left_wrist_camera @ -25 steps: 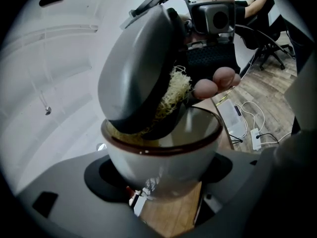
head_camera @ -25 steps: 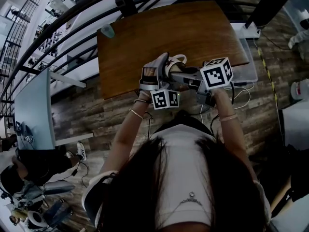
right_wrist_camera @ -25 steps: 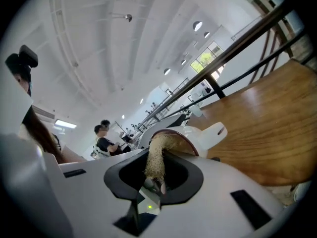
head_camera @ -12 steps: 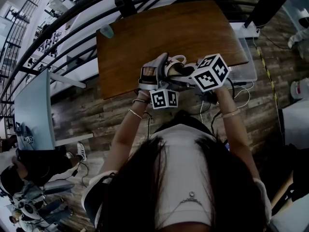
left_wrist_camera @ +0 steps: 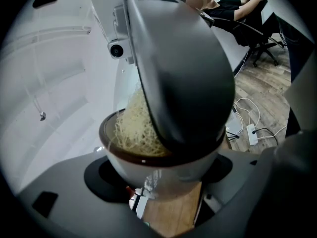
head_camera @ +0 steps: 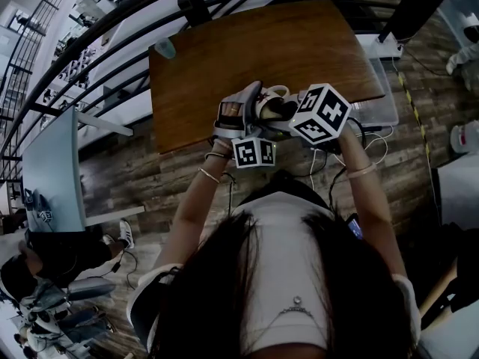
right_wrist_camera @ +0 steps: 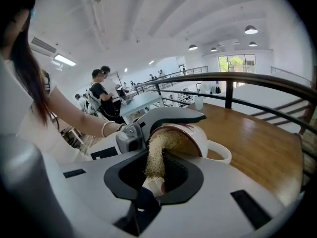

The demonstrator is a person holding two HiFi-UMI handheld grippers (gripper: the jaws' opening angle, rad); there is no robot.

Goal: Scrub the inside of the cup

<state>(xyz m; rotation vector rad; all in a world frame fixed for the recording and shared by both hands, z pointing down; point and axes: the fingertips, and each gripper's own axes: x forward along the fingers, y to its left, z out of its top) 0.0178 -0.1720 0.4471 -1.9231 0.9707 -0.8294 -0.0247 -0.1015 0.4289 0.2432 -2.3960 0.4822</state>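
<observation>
Right claw (right_wrist_camera: pixel 152 186), rolled since earlier, pinches loofah scrubber (right_wrist_camera: pixel 158 155), tip inside mug (right_wrist_camera: pixel 200 138); left claw (left_wrist_camera: pixel 159 175) clamps mug sideways, mouth facing scrubber for reach

Head view looks steeply down, while gripper views (very close) share the cup (left_wrist_camera: pixel 173 170)

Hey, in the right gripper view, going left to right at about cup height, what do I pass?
Wrist with bracelets → left gripper's camera → loofah scrubber → cup handle → wooden table
</observation>
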